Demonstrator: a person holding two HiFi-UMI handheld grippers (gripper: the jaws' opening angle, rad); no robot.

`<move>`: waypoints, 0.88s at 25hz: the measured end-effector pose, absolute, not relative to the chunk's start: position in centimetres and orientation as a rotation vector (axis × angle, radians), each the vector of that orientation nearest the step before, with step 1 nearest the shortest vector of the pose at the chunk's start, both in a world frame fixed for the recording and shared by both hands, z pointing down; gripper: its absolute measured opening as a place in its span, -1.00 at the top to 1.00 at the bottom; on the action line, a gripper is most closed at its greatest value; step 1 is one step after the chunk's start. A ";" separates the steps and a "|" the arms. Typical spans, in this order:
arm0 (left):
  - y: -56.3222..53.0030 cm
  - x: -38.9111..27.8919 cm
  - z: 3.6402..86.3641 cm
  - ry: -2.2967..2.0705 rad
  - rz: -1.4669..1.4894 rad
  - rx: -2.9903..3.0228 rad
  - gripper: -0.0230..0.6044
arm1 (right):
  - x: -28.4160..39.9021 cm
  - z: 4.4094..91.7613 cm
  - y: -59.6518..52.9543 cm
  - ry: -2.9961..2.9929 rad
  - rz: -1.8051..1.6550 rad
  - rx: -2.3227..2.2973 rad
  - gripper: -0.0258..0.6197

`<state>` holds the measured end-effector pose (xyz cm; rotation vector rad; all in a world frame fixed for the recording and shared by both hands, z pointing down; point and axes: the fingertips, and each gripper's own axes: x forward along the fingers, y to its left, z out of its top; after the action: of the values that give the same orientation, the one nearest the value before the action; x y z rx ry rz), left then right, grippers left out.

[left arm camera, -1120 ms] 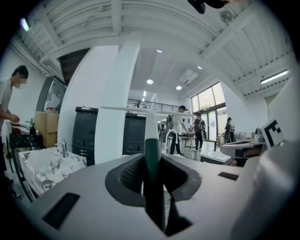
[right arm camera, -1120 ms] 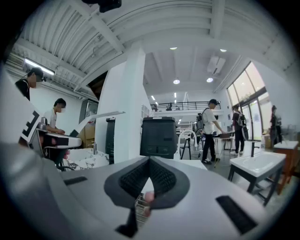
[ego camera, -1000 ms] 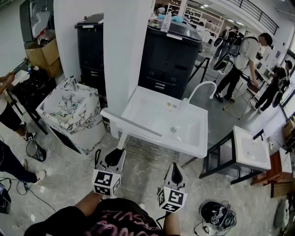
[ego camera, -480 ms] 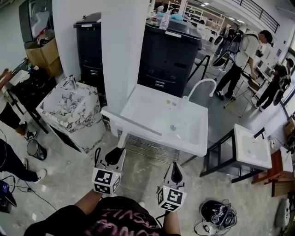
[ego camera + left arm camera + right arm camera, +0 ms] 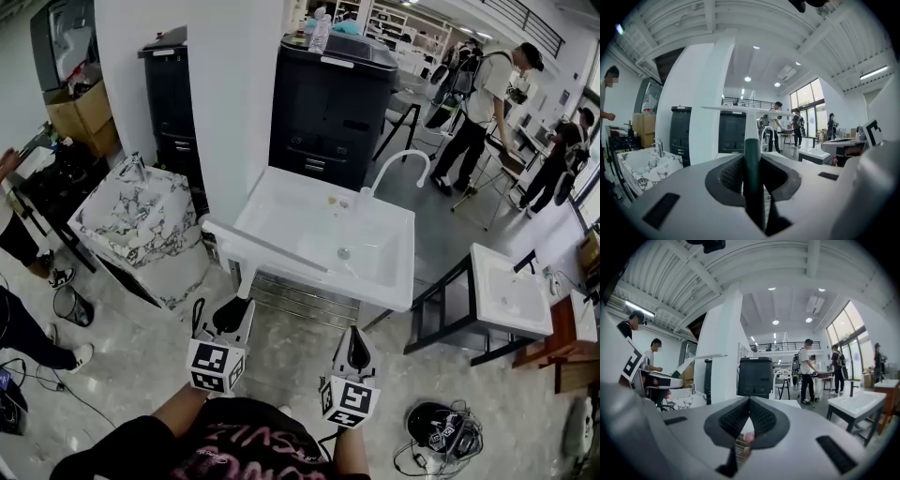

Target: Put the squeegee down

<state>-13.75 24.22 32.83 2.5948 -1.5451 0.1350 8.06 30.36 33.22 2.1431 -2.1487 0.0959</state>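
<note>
Your left gripper is clamped on the squeegee's dark green handle, with the blade crosswise at the white sink's front-left corner (touching or not, can't tell). Your right gripper has its jaws together, empty.

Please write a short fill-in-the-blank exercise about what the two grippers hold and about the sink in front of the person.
1. The left gripper is shut on the ____ handle of the squeegee.
2. The right gripper is shut and holds ____.
3. The curved faucet belongs to the plain ____ sink.
Missing words: green; nothing; white.
</note>
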 end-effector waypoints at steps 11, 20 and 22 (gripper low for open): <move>25.2 -9.9 33.2 -1.593 0.144 2.587 0.68 | 12.5 34.2 31.0 -2.194 0.112 2.113 0.86; 25.5 -7.7 33.5 -1.601 0.169 2.603 0.69 | 14.3 34.8 31.2 -2.211 0.118 2.102 0.86; 25.4 -7.5 33.4 -1.606 0.165 2.606 0.69 | 14.6 34.8 31.1 -2.213 0.117 2.103 0.86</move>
<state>-7.51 25.43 33.41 2.6060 -1.6058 0.1651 14.57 31.08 34.80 2.1033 -2.2130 0.1171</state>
